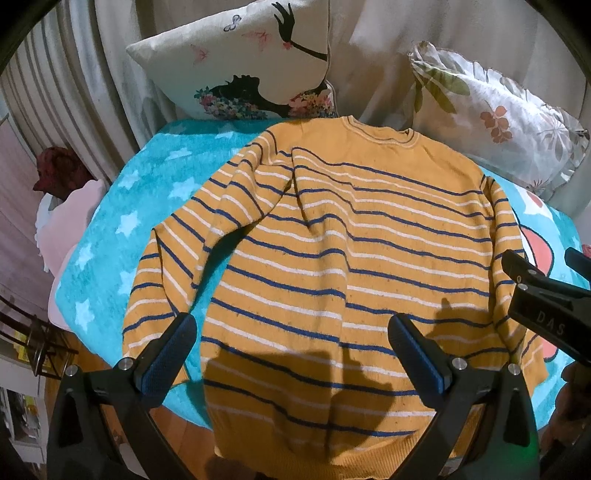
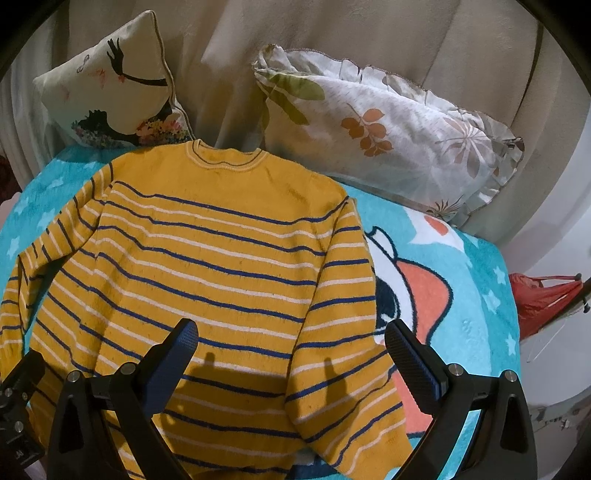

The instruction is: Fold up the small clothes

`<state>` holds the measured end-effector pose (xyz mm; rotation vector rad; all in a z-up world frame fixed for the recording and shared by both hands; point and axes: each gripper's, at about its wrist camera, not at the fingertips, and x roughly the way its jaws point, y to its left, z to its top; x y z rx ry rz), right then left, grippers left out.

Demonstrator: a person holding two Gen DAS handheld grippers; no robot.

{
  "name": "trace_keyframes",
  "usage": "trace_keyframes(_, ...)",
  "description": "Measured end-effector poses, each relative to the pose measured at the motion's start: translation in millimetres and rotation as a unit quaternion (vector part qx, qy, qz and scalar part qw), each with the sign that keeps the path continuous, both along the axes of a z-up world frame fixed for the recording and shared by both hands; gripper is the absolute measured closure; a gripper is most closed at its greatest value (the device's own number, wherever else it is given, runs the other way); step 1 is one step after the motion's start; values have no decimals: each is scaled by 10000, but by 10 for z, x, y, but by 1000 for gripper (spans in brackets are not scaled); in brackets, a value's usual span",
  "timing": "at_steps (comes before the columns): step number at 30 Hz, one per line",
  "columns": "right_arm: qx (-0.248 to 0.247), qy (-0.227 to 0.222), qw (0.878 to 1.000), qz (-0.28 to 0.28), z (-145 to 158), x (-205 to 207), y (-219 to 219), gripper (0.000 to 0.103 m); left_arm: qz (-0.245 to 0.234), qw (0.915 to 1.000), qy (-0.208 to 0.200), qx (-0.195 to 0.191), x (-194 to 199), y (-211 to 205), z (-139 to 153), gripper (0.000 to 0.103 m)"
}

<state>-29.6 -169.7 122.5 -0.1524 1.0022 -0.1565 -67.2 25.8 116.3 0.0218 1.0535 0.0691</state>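
Observation:
A small mustard-yellow sweater [image 1: 332, 240] with blue and white stripes lies flat on a turquoise star blanket [image 1: 110, 229], collar away from me and sleeves hanging down along its sides. It also shows in the right wrist view [image 2: 207, 258]. My left gripper [image 1: 291, 343] is open and empty above the sweater's lower body. My right gripper [image 2: 291, 347] is open and empty above the lower right side and right sleeve [image 2: 343, 332]. The right gripper also shows at the right edge of the left wrist view [image 1: 546, 299].
Two printed cushions [image 1: 251, 62] [image 2: 388, 140] lean against the beige sofa back [image 2: 332, 33] behind the blanket. A pink cloth [image 1: 66, 221] and a dark red thing lie to the left. A red bag [image 2: 543, 299] hangs to the right. The blanket's cartoon print [image 2: 417, 295] lies beside the right sleeve.

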Motion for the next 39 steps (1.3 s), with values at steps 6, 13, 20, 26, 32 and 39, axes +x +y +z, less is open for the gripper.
trace_keyframes(6, 19, -13, 10000, -15, -15, -22, -19, 1, -10, 10000, 5, 0, -18, -18, -5, 0)
trace_keyframes(13, 35, -2, 10000, -35, -44, -70, -105, 1, -6, 10000, 13, 0, -36, -60, -18, 0)
trace_keyframes(20, 267, 20, 9995, -144, -80, -79, -390, 1, 32, 10000, 72, -23, -73, -229, -52, 0)
trace_keyframes(26, 12, 123, 9966, -809, -155, -91, -1005, 1, 18, 9998, 187, -77, -67, -323, -94, 0)
trace_keyframes(32, -14, 148, 9951, -973, -187, -154, -1211, 1, -100, 9998, 196, 10, -96, -489, -92, 0)
trace_keyframes(39, -19, 131, 9959, -889, -224, -191, -1244, 1, -131, 9997, 203, 39, -120, -574, -88, 0)
